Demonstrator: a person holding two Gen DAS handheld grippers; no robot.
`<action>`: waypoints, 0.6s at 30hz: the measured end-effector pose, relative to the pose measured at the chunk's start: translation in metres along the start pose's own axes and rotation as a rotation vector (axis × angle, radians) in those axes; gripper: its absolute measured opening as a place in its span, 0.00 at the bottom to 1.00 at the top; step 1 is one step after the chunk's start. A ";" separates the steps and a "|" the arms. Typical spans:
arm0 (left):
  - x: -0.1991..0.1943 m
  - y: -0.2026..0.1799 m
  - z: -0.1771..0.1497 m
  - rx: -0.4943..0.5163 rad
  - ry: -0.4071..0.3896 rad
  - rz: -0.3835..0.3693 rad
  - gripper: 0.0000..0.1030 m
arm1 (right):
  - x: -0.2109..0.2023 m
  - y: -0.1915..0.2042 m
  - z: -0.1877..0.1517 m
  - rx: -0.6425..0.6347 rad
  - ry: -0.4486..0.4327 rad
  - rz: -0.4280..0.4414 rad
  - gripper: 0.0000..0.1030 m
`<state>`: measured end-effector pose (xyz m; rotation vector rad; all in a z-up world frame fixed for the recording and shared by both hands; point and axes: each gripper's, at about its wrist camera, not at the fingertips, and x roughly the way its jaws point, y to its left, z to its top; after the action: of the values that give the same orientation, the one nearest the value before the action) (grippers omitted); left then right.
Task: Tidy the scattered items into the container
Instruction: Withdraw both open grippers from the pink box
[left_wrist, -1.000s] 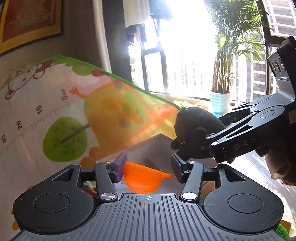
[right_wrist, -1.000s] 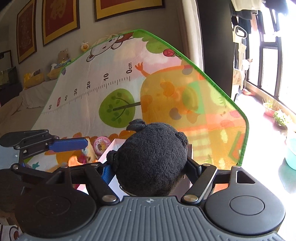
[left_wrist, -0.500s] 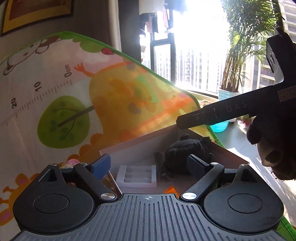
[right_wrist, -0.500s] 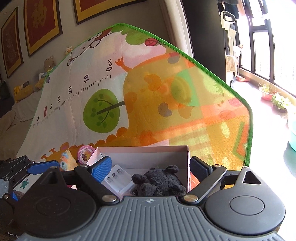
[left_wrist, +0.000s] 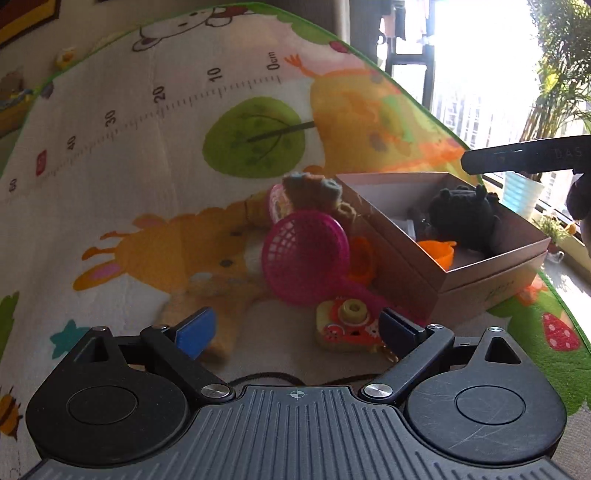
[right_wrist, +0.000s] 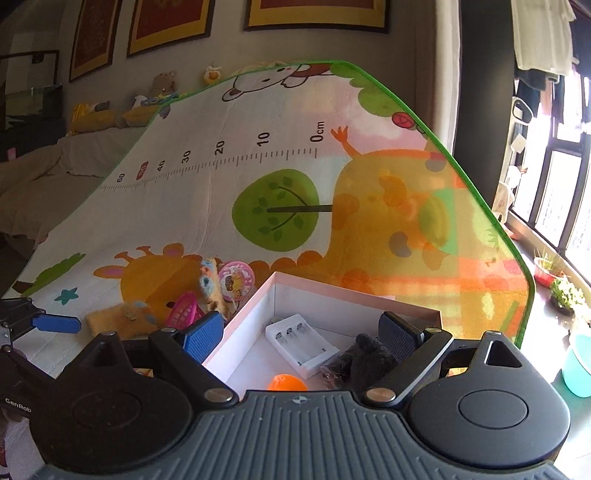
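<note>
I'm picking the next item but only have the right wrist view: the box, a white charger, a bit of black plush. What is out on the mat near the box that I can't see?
Observer: A yellow and red toy camera lies on the mat, just ahead of the left gripper and near the box.
Operator: Is the left gripper free to take it?
Observer: Yes. Its jaws are opening, with nothing between them.
Operator: I see only a pink edge by the box. What is it?
Observer: A pink mesh sieve, lying on the mat beside the box's long side.
</note>
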<state>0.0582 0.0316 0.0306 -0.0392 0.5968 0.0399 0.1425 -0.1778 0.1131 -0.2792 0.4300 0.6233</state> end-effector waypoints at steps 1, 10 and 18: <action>-0.003 0.004 -0.005 -0.017 -0.004 0.026 0.96 | -0.002 0.015 -0.002 -0.052 -0.008 -0.002 0.85; -0.018 0.048 -0.033 -0.268 -0.029 0.135 0.98 | 0.007 0.104 -0.016 -0.256 0.089 0.134 0.48; -0.028 0.060 -0.040 -0.361 -0.099 0.121 0.99 | 0.044 0.150 -0.039 -0.410 0.151 0.071 0.48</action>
<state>0.0098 0.0892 0.0114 -0.3491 0.4868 0.2653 0.0706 -0.0538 0.0402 -0.7072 0.4562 0.7617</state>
